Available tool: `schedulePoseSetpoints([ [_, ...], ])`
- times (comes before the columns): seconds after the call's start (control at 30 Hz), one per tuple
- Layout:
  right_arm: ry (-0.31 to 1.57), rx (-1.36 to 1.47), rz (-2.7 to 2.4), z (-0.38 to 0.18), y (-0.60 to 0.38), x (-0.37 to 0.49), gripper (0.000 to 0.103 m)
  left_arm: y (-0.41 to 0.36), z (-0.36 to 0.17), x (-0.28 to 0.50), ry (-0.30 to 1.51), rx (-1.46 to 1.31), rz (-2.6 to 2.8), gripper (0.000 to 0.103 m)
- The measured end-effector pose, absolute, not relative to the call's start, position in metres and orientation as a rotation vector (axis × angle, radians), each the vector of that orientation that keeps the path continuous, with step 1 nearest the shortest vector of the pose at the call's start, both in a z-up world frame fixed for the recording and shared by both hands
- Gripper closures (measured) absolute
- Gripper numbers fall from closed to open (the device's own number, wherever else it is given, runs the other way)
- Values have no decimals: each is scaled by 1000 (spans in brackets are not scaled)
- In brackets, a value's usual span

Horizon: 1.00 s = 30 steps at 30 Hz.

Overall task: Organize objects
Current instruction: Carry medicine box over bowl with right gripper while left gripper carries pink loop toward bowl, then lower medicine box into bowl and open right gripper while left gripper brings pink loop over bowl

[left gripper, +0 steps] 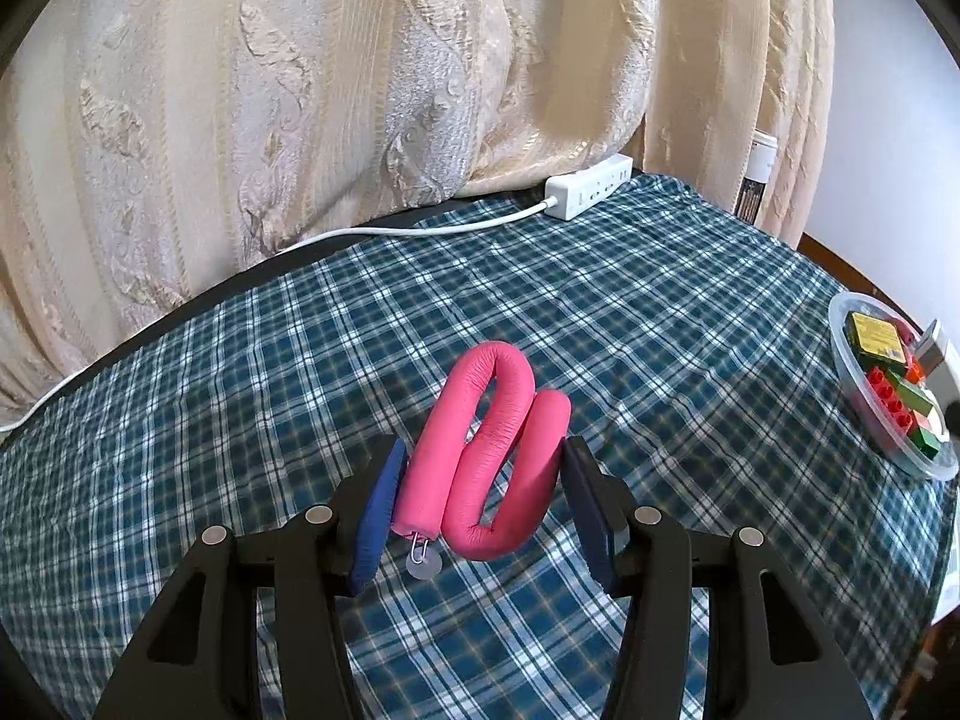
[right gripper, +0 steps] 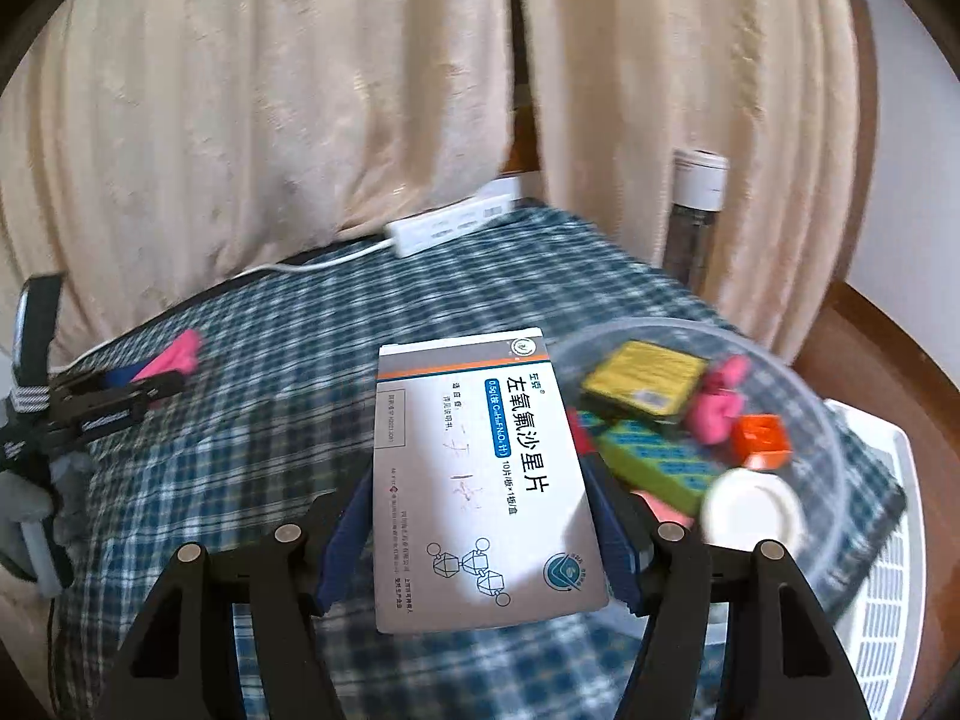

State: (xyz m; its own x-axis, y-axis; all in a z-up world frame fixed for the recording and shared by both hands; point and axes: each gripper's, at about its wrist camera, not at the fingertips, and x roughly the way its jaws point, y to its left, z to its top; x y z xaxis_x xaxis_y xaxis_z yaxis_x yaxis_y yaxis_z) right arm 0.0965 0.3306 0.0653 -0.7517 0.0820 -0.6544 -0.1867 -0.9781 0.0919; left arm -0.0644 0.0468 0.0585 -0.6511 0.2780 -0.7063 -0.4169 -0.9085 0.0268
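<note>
A pink foam roller (left gripper: 487, 456) bent into an S-shape sits between the blue pads of my left gripper (left gripper: 480, 477), which is shut on it just above the plaid cloth. A wire loop and a clear disc hang from its near end. My right gripper (right gripper: 477, 504) is shut on a white medicine box (right gripper: 480, 480) with blue and black print, held flat above the cloth beside a clear plastic bowl (right gripper: 834, 414). The bowl (left gripper: 843, 354) holds a yellow pack, a pink piece, an orange block, green and red blocks and a white lid. The left gripper (right gripper: 150, 381) with its pink roller also shows at far left.
A blue-and-white plaid cloth (left gripper: 600, 300) covers the table. A white power strip (left gripper: 591, 186) with its cord lies at the back edge under cream curtains. A white-capped bottle (right gripper: 699, 210) stands behind the bowl. A white slatted appliance (right gripper: 888, 540) sits beside the table at right.
</note>
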Motion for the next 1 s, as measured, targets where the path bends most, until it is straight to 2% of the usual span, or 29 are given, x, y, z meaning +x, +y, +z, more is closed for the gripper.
schedulePoseSetpoints([
  [0.5, 398, -899, 2576, 63, 422, 120, 34, 92, 71, -34, 286, -984, 2456, 49],
  [1.0, 471, -934, 2461, 38, 463, 110, 34, 131, 80, -13, 302, -956, 2402, 49],
])
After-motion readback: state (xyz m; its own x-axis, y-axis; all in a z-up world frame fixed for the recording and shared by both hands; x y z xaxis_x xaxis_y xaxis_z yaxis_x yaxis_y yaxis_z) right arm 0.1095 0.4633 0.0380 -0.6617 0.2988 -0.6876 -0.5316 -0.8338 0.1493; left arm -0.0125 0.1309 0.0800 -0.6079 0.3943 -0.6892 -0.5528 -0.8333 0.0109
